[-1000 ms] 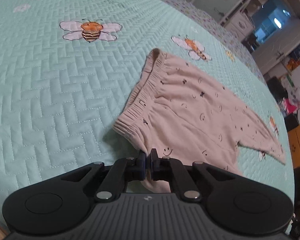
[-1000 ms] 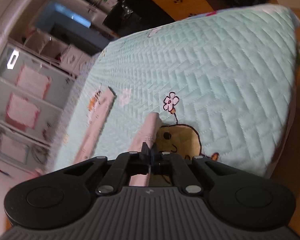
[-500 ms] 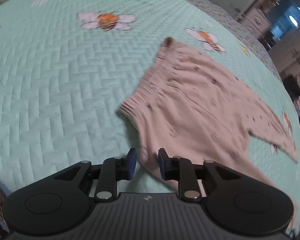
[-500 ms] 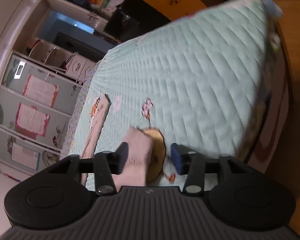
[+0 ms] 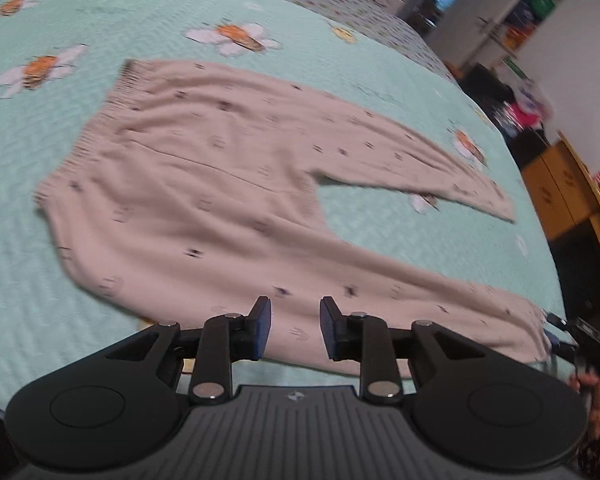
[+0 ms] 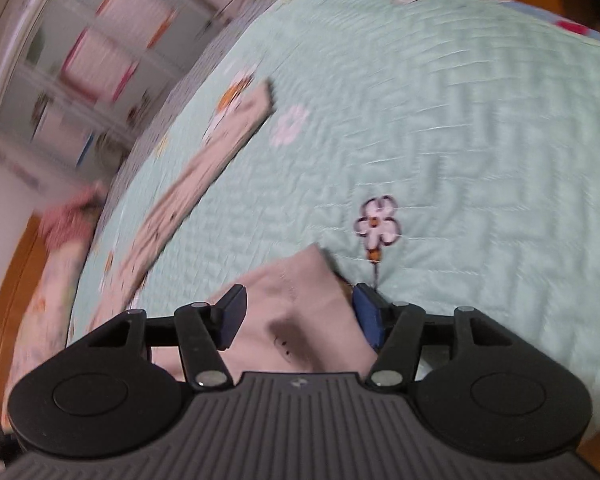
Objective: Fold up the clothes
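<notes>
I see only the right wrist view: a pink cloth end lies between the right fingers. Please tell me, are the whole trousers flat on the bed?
Observer: Yes. The pink trousers lie spread on the green quilt, with the two legs apart in a V.
Operator: Does the left gripper hold some part?
Observer: No. The left gripper is over the near leg, its jaws are opening, and the pads do not press the cloth.

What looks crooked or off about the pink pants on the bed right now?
Nothing damaged. The pink pants lie spread on the quilt, legs splayed apart, not yet folded. The near leg's cuff sits skewed. Both the left gripper and right gripper are opening, gripping nothing.
</notes>
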`<state>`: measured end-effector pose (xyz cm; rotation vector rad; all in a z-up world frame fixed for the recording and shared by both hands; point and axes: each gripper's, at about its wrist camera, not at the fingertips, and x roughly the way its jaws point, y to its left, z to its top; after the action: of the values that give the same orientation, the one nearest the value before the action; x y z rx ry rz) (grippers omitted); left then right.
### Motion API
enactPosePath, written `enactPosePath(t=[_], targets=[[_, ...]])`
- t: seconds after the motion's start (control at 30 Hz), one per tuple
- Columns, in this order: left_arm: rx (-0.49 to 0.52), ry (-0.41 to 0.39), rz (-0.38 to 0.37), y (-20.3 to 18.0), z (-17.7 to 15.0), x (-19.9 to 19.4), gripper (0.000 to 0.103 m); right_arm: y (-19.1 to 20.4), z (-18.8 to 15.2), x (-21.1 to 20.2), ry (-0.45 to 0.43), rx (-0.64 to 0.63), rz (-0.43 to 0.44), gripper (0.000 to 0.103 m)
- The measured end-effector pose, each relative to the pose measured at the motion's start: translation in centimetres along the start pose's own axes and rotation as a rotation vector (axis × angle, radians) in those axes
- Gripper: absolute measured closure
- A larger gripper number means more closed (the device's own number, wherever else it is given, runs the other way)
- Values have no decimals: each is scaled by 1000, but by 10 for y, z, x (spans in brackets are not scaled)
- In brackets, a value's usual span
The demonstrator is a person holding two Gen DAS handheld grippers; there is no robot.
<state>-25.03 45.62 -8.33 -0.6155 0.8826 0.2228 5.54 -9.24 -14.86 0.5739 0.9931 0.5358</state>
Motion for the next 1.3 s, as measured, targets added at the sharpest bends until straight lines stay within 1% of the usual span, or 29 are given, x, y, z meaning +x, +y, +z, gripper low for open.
enactPosePath(t=[0.03,0.1,0.13,0.17,0.23,0.33,0.43,0.47,0.5,0.57,0.63,0.67,0.7,0.8,0.83,0.87,0.9,0.93,0.97,1.0,1.03,1.07,1.1,1.13,1.17,1.2,1.27,1.3], targets=[[5,12,-4,-4,-2,4,75,0,0,0,8,-10,2,42],[20,35,-7,-12,-5,14,75,1,1,1,25,-29,6,46],[31,47,-5,-15,-7,19,75,1,2,1,33,-39,8,54],[41,61,0,-17,-8,25,75,1,2,2,39,-44,2,69],[54,89,15,-20,-11,36,75,1,1,7,54,-57,-14,93],[67,110,43,-22,-13,48,75,15,-3,13,50,-118,-45,93],[90,118,94,-22,-12,57,75,34,-7,7,23,-195,-108,94],[90,126,117,-21,-12,60,75,41,-8,3,3,-226,-135,94],[78,132,125,-18,-11,62,75,51,-8,-5,-35,-263,-163,94],[56,135,115,-14,-9,62,75,70,-7,-28,-126,-336,-206,94],[85,141,107,-18,-8,62,73,88,-7,-53,-213,-403,-231,94],[107,148,108,-21,-9,64,73,94,-7,-58,-229,-433,-251,94],[127,154,113,-23,-9,66,71,94,-6,-56,-224,-445,-277,94],[168,174,123,-25,-12,73,69,69,-3,-21,-114,-406,-310,92],[171,178,122,-24,-12,72,69,57,-3,-9,-85,-389,-311,89],[173,181,121,-24,-12,72,69,47,-4,-1,-69,-364,-318,85],[179,186,120,-24,-12,71,69,38,-4,0,-74,-323,-309,84],[183,189,117,-22,-12,70,69,30,-4,-4,-105,-266,-282,81],[183,190,111,-21,-13,69,69,25,-5,-11,-149,-207,-271,74],[183,190,105,-19,-14,68,69,21,-6,-19,-197,-155,-290,71],[183,190,100,-18,-15,68,69,19,-7,-28,-245,-113,-337,65],[176,188,93,-16,-15,67,69,19,-9,-35,-289,-83,-392,62],[163,183,86,-14,-15,65,69,22,-12,-43,-329,-71,-434,62],[146,174,76,-13,-15,62,69,29,-16,-51,-364,-82,-439,62],[118,163,55,-10,-15,57,69,40,-22,-58,-394,-111,-402,62],[86,150,29,-6,-15,51,69,51,-29,-63,-403,-146,-341,62],[2,133,-35,3,-18,40,69,81,-46,-62,-340,-239,-173,59],[-44,134,-58,8,-22,36,69,100,-58,-57,-283,-313,-84,58]])
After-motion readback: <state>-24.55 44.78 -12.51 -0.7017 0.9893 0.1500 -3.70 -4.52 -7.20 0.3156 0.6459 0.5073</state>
